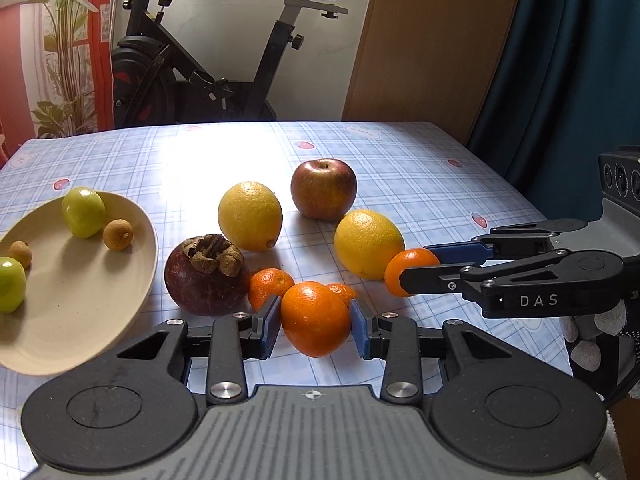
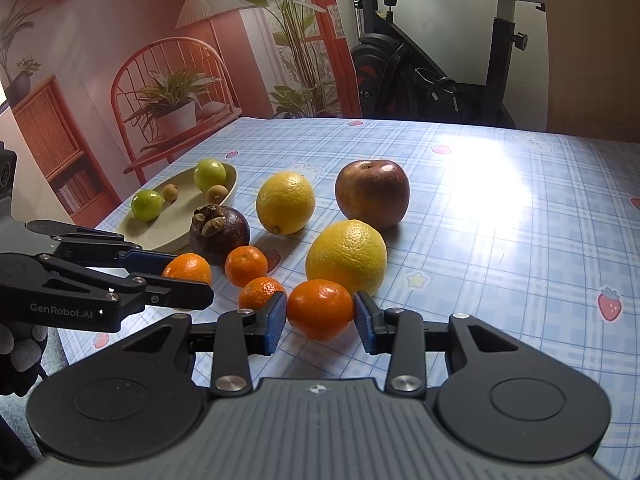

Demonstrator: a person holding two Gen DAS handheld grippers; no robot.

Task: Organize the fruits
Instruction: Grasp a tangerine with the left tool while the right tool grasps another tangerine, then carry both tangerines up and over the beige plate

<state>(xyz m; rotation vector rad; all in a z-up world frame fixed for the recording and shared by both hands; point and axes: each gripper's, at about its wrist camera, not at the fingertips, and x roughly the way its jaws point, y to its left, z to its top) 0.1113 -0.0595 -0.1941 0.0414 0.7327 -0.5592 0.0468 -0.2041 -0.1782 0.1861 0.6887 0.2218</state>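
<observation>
Left tongs (image 1: 316, 320) clamped on a mandarin (image 1: 315, 318) across its widest part, blue pads pressed to both flanks; right tongs (image 2: 320, 312) clamped likewise on a second mandarin (image 2: 320, 309), close against the nearer lemon (image 2: 347, 256). Both fruits low over the plaid counter (image 2: 500, 240), at the near edge of the loose cluster; whether just lifted or resting on the cloth, cannot tell.

Likely light, small and round; thin loose peel over soft flesh, so yielding under squeeze and easy to bruise or split; waxy skin probably a little slippery. Best held at the equator, pads square to the sides, firm enough to stop rolling but no harder; a grip near stem or base apt to let the fruit squirt out.

Two more mandarins (image 2: 246, 266) loose on the counter beside the mangosteen (image 2: 219, 234); farther lemon (image 2: 285, 208) and apple (image 2: 372, 193) behind, heavier and firmer, needing wider tongs.

Beige plate (image 1: 80, 320) to the left, already holding small green fruits (image 1: 83, 212) and brown longans (image 1: 117, 233); room left on the near side.
</observation>
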